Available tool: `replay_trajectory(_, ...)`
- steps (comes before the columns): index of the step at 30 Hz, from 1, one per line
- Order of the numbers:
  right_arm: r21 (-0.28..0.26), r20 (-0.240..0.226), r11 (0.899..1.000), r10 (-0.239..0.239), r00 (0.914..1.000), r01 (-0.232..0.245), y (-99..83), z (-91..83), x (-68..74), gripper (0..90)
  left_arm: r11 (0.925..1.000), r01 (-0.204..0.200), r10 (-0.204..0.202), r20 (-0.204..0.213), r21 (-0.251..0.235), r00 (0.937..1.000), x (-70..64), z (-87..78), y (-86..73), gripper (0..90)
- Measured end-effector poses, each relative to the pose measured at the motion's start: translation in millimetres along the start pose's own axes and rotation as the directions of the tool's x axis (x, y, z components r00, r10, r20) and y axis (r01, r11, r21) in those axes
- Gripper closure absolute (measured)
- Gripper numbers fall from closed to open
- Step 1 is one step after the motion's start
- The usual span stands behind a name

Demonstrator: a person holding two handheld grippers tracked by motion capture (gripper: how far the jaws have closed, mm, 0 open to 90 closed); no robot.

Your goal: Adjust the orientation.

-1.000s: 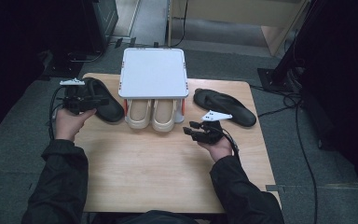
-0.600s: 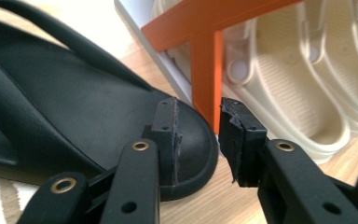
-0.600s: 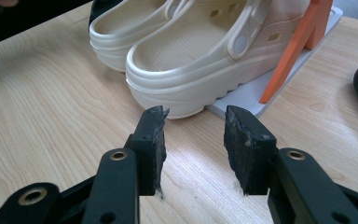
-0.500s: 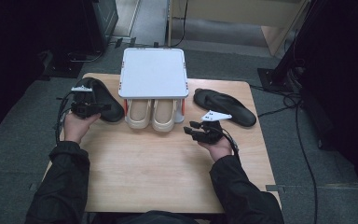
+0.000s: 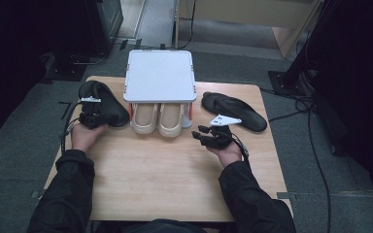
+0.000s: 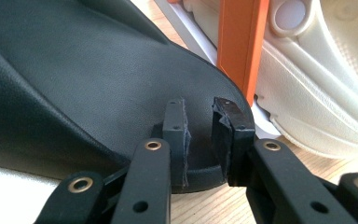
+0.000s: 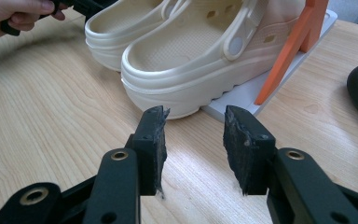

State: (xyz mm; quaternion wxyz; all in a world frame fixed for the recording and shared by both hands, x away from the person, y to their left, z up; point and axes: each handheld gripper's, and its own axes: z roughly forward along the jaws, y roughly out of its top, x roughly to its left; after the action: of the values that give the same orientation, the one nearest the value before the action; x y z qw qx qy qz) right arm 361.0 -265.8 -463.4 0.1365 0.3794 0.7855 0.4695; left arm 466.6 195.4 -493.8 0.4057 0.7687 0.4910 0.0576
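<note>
A: Your left claw [image 6: 200, 135] is straddling the black slipper's [image 5: 102, 104] heel edge, jaws apart, on the tabletop [image 5: 165, 174] left of the rack.

B: Closing that shallow, you are risking slippage. Your right claw [image 7: 193, 149] is idling, gaping wide.

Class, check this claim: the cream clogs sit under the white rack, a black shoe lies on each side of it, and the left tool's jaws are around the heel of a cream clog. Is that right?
Not quite. The left tool has its jaws around the edge of the black shoe, not a cream clog, as the left gripper view shows. The rest stands: clogs under the white rack, black shoes either side.
</note>
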Motion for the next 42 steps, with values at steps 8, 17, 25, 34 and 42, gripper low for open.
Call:
replay_trajectory(8, -0.003, 0.004, 1.000, -0.006, 1.0000, 0.006, 0.2, -1.0, -1.6, 59.4, 0.9999, 0.005, -0.006, -0.015, -0.011, 0.9999, -3.5, -5.8, -9.8, 78.6)
replay_trajectory(17, -0.005, 0.004, 1.000, -0.009, 0.9999, 0.009, 1.2, -1.6, -2.0, 59.5, 1.0000, 0.009, -0.009, -0.016, 0.004, 0.9998, -11.4, -15.4, -21.1, 79.5)
replay_trajectory(25, -0.015, -0.005, 1.000, -0.008, 1.0000, 0.008, 1.8, -0.5, -2.6, 59.7, 0.9993, -0.005, 0.005, 0.000, 0.038, 1.0000, -22.3, -26.0, -32.8, 79.5)
replay_trajectory(34, -0.028, -0.016, 1.000, 0.005, 0.9999, -0.005, 2.2, 0.2, -3.2, 59.8, 0.9987, -0.005, 0.004, 0.014, 0.050, 0.9999, -30.0, -36.5, -45.5, 79.4)
replay_trajectory(42, -0.026, -0.018, 1.000, 0.012, 0.9998, -0.012, 2.0, 0.4, -4.5, 59.4, 0.9985, 0.007, -0.009, 0.043, 0.055, 0.9990, -29.1, -41.5, -40.5, 69.5)
